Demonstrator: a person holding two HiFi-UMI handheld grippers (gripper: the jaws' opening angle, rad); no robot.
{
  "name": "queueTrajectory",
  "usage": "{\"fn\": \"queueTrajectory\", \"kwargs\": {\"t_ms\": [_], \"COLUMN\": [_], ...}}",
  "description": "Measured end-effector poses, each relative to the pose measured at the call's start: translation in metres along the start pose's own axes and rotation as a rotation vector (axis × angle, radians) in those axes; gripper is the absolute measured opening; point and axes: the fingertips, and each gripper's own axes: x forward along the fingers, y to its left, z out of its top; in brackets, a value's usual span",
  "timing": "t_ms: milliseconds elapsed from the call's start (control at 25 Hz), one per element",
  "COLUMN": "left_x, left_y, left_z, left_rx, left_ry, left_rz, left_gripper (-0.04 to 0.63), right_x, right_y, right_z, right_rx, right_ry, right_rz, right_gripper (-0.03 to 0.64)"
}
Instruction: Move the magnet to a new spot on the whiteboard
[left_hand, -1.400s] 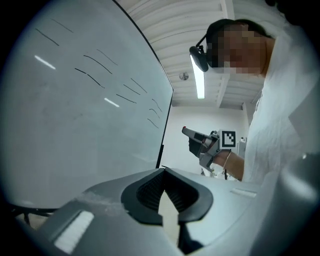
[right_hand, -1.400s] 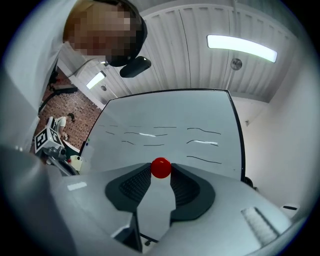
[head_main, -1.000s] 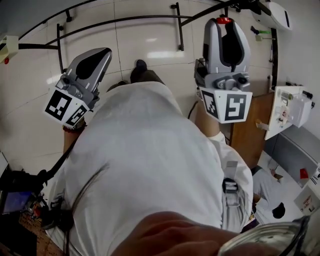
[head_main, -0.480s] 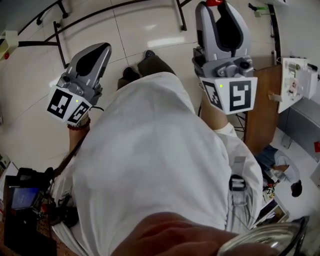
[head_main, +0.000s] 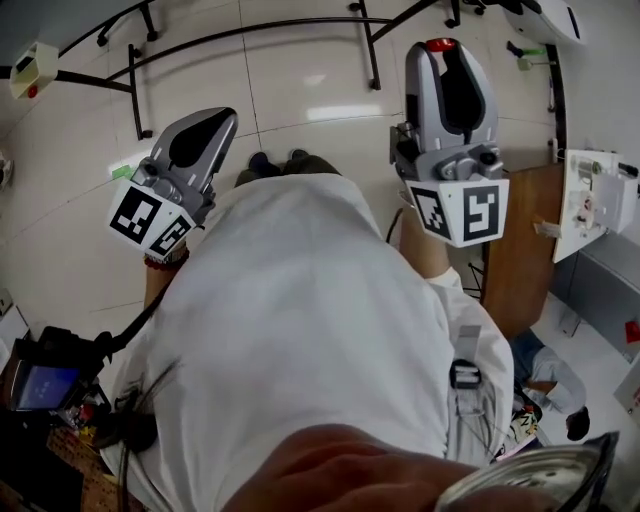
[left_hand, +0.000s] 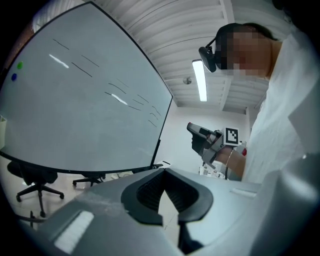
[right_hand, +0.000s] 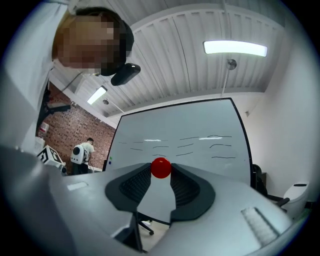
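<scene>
Red magnet (right_hand: 161, 168): a smooth, glossy sphere, pinched between the ribbed black pads at the jaw tips of the grey plastic right gripper (right_hand: 161, 176). It was held in the air, well apart from the whiteboard (right_hand: 200, 130), a flat pale panel with faint pen strokes standing far ahead. Nothing stood between them. Left gripper (left_hand: 162, 172): jaw tips together, nothing held. On the board's far left sat green (left_hand: 20, 65) and blue (left_hand: 13, 77) dots.
</scene>
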Motion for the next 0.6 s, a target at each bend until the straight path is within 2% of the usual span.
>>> {"fn": "queueTrajectory", "kwargs": {"t_ms": [120,280,480,600], "left_x": [0.027,0.066,0.105,0.124], "left_y": [-0.028,-0.066,-0.069,-0.078], "left_z": [-0.003,0.003,-0.005,-0.013], "left_rx": [0.023,0.006,-0.006,-0.048], "left_ry": [0.016,-0.042,-0.022,-0.010], "left_rz": [-0.054,-0.102,-0.078,-0.116], "left_gripper": [0.000,0.000,0.000,0.000], "right_x": [-0.015,-0.043,-0.058,-0.064], "right_y": [-0.015,-0.051,-0.080,-0.095], "right_z": [-0.002,-0.013,-0.015,-0.031], "right_rx": [0.016,0.025,0.016,0.050], "right_ry": [0.005,0.026,0.041,0.078], "right_rz": [0.010,-0.006,0.022,0.010], "right_gripper": [0.126,0.126,0.126,0.126]}}
